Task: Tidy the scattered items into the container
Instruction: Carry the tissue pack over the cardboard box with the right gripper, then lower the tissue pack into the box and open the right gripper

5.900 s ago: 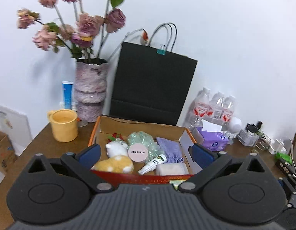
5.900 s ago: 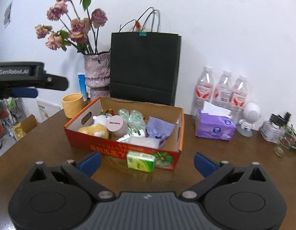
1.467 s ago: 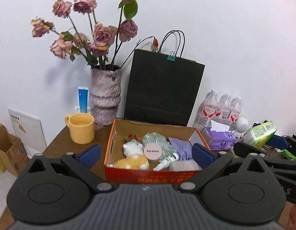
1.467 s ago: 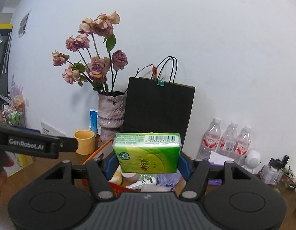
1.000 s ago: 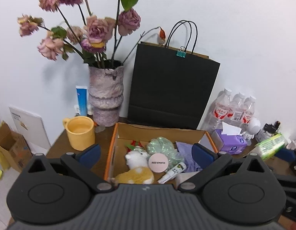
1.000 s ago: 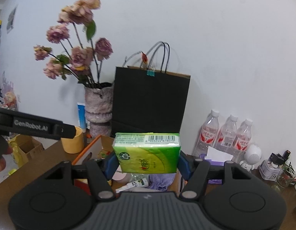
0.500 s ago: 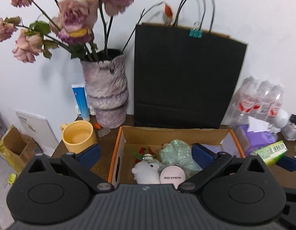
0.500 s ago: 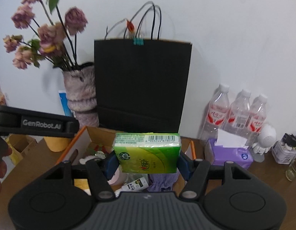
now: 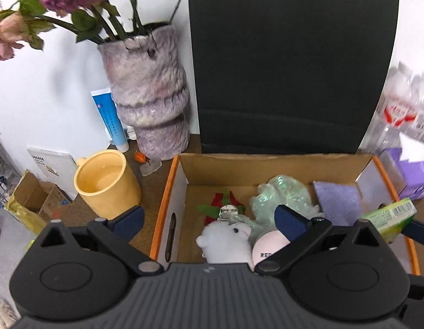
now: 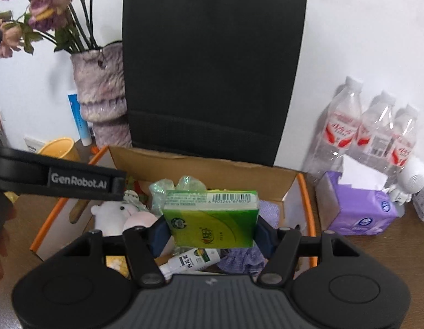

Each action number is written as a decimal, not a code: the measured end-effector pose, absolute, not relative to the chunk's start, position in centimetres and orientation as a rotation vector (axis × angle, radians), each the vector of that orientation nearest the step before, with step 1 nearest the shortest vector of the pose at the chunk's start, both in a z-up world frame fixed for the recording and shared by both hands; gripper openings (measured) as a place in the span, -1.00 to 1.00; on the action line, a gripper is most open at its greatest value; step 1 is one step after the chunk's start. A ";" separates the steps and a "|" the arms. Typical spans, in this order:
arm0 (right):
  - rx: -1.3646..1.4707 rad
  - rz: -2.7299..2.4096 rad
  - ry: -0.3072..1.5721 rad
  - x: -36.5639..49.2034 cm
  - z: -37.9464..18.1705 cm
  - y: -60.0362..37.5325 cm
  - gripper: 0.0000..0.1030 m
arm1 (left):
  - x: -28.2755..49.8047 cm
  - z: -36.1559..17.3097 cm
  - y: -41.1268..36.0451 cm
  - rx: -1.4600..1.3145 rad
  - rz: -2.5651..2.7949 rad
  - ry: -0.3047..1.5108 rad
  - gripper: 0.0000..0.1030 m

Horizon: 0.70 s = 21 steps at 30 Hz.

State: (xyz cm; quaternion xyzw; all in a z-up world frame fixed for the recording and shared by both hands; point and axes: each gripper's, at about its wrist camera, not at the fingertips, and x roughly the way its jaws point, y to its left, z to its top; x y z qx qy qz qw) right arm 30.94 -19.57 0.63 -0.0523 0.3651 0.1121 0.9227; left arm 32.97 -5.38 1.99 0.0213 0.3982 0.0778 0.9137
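My right gripper point(image 10: 210, 231) is shut on a green tissue pack point(image 10: 212, 219) and holds it above the open cardboard box point(image 10: 206, 168) with an orange rim. The pack also shows at the right edge of the left wrist view point(image 9: 387, 218), over the box point(image 9: 266, 167). Inside lie a white plush toy point(image 9: 225, 242), a pink round case point(image 9: 266, 249), a green mesh bundle point(image 9: 283, 197), a purple cloth point(image 9: 338, 200) and a white tube point(image 10: 195, 259). My left gripper point(image 9: 209, 219) is open and empty, above the box's left end.
A black paper bag point(image 10: 212, 76) stands behind the box. A vase with dried roses point(image 9: 148, 93), a blue tube point(image 9: 110, 120) and a yellow mug point(image 9: 104, 183) stand to the left. Water bottles point(image 10: 371, 131) and a purple tissue pack point(image 10: 360, 208) stand to the right.
Both grippers have moved forward and lower toward the box. The right one still holds the green pack, now over the box's inside. The left gripper stays open.
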 end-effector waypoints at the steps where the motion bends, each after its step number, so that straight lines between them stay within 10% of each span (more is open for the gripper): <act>1: -0.106 0.234 0.755 31.2 0.3 -19.5 0.21 | 33.1 1.6 -5.5 0.056 0.159 0.827 1.00; 21: -0.089 0.228 0.826 33.1 -4.7 -20.0 0.23 | 34.3 -2.2 -6.1 0.112 0.152 0.840 1.00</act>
